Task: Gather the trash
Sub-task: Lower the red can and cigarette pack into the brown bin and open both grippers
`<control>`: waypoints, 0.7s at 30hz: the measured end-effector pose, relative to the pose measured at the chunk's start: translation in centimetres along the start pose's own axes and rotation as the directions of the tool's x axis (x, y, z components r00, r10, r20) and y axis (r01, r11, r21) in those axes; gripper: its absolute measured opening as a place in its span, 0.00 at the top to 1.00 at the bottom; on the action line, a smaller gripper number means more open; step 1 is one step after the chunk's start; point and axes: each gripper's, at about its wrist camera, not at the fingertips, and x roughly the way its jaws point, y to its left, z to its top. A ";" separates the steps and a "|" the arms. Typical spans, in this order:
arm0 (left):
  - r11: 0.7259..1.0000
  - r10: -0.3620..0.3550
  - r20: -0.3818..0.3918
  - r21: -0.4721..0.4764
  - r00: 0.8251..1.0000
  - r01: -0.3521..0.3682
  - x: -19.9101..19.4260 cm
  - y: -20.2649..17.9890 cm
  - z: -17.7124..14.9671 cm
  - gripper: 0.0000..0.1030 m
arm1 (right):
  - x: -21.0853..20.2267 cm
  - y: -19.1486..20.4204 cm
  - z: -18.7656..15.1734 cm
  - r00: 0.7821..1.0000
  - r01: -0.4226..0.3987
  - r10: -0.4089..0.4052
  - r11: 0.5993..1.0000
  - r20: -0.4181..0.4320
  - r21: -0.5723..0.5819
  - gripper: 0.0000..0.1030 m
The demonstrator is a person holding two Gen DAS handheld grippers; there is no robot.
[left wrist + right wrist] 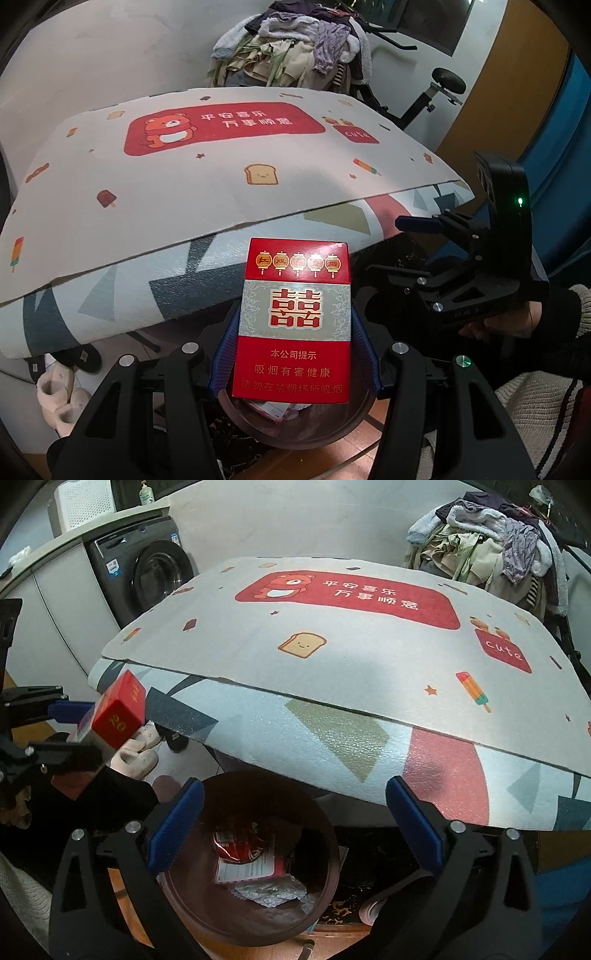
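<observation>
My brown bin (258,893) sits at six o'clock under both grippers, rubbish already inside. The left gripper (293,354) clamps the red cigarette pack (295,317) upright, long axis pointing to twelve, directly over the bin's mouth (nearer than my right). The right gripper (295,823) gapes wide, empty

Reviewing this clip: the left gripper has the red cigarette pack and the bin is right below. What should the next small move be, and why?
Probably open the left gripper so the cigarette pack drops. It is clamped between the blue pads directly over the brown bin, which already holds a can and crumpled paper. The right gripper hangs open and empty over the bin.
</observation>
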 end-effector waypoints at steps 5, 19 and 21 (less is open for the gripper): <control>0.999 -0.024 -0.010 0.021 1.000 0.024 0.4 -0.7 -0.1 0.47 | -0.1 0.0 -0.1 1.000 -0.002 0.002 1.000 -0.001 0.002 0.06; 0.995 0.093 0.010 -0.029 0.996 -0.093 0.3 0.5 0.0 0.08 | 0.1 0.0 -0.1 1.000 0.001 -0.001 1.000 -0.006 0.009 0.06; 0.993 0.112 0.021 -0.037 0.994 -0.111 0.0 0.8 0.1 0.08 | 0.1 0.0 -0.1 1.000 0.001 -0.001 1.000 -0.006 0.010 0.06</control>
